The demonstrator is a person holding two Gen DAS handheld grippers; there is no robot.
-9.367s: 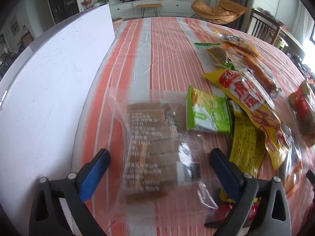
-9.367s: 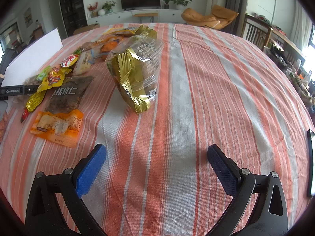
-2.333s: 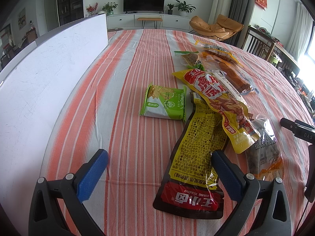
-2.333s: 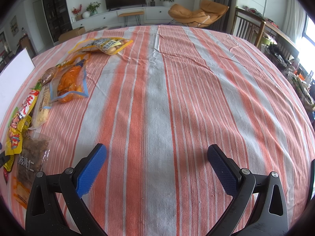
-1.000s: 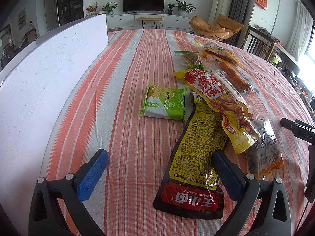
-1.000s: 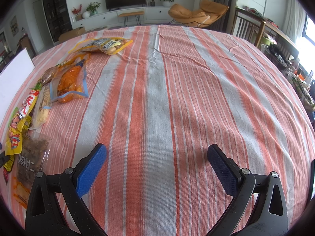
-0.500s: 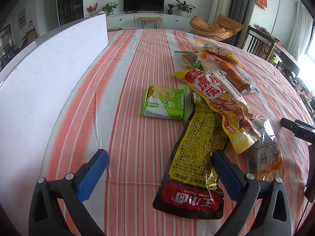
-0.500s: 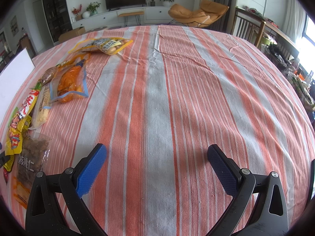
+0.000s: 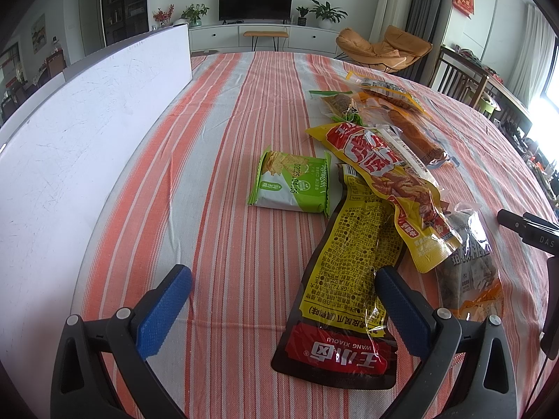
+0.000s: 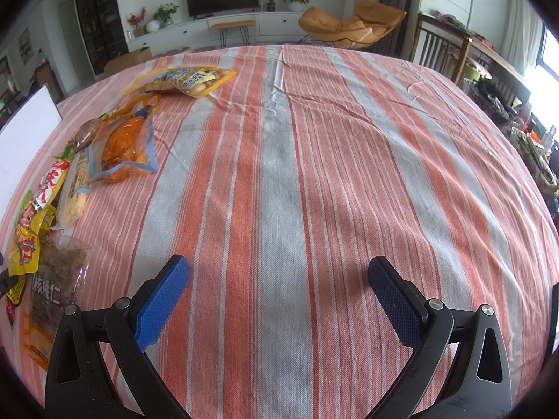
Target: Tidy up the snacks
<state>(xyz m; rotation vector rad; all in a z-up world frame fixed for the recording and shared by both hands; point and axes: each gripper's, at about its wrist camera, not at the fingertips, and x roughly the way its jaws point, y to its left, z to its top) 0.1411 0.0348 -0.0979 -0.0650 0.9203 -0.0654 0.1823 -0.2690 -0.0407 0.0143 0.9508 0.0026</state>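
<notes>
Snack packets lie on the striped tablecloth (image 9: pixel 244 111). In the left wrist view a green cracker packet (image 9: pixel 291 182) sits ahead of my left gripper (image 9: pixel 283 281), which is open and empty. A yellow and dark pouch (image 9: pixel 349 272) lies partly between its fingers, under a red and yellow bag (image 9: pixel 384 171). A clear walnut bag (image 9: pixel 468 265) is to the right. In the right wrist view my right gripper (image 10: pixel 277 274) is open over bare cloth; an orange snack bag (image 10: pixel 125 146) and a peanut bag (image 10: pixel 181 80) lie far left.
A tall white board (image 9: pixel 80 132) runs along the table's left side. The other gripper's black body (image 9: pixel 531 234) shows at the right edge of the left wrist view. Chairs (image 10: pixel 440 56) stand beyond the table's right side. The cloth's right half (image 10: pixel 384 160) carries no packets.
Since 9.4 s ago the clear biscuit bag is gone from the left view and the gold bag from the right view. Nothing has moved over the last second.
</notes>
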